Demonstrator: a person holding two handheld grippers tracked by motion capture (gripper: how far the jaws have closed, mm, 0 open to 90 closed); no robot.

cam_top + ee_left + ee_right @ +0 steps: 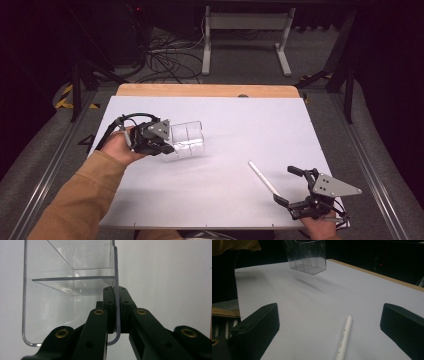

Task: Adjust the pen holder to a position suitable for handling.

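A clear plastic box with dividers hangs just above the white table sheet at the left, slightly tilted, its shadow beneath it. My left gripper is shut on one of the box's thin side walls; in the left gripper view the jaws pinch that wall, with my left gripper at its lower edge. A white pen lies on the sheet at the right. My right gripper stands open around the pen's near end. In the right gripper view the pen lies between the wide-apart jaws of my right gripper, and the box hangs farther off.
A wooden table edge runs along the far side. Beyond it a white desk frame and tangled cables sit on the floor. Metal rails flank the table.
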